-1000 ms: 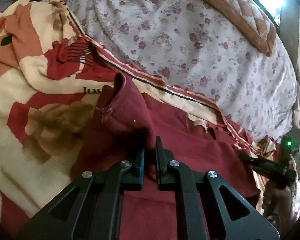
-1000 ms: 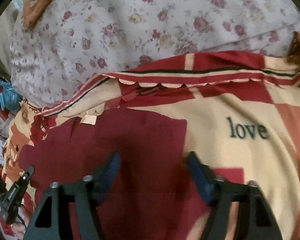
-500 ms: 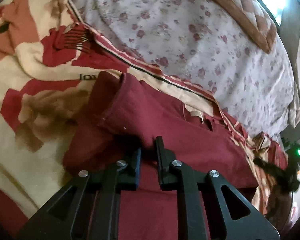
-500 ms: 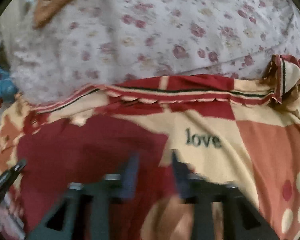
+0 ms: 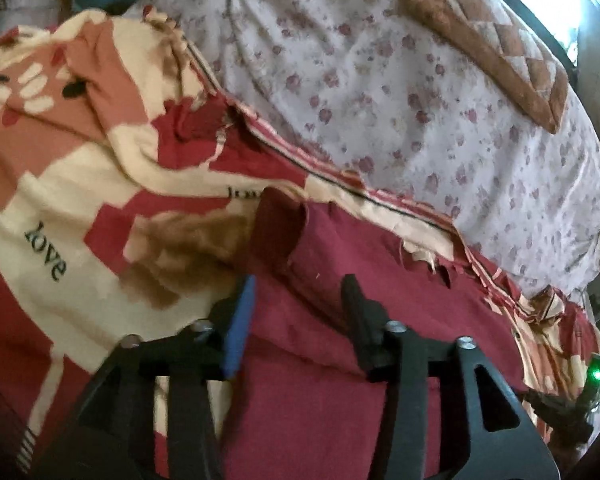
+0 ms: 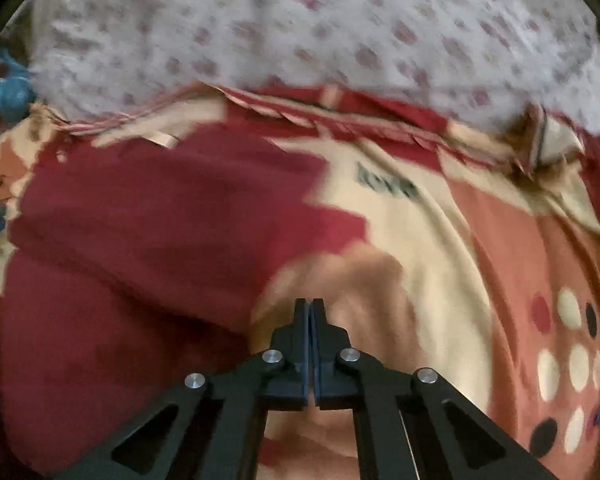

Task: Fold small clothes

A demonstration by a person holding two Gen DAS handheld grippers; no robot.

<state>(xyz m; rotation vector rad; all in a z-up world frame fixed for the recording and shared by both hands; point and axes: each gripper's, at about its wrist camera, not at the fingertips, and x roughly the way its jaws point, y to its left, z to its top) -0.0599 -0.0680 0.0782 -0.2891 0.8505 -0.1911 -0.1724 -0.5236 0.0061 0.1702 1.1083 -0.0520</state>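
You had the maroon garment [image 5: 340, 320] lying on the patterned "love" blanket [image 5: 52, 216] that covered the bed, with one flap [image 5: 284, 224] turned over at its far left corner. That looked like a first fold at most; the rest lay spread and unfolded. Your left gripper [image 5: 298, 300] sat over the cloth with its jaws spread, gripping nothing. Your right gripper [image 6: 309, 312] had its jaws pressed together just past the garment's right edge, apparently empty. Most folding remained, I judged.
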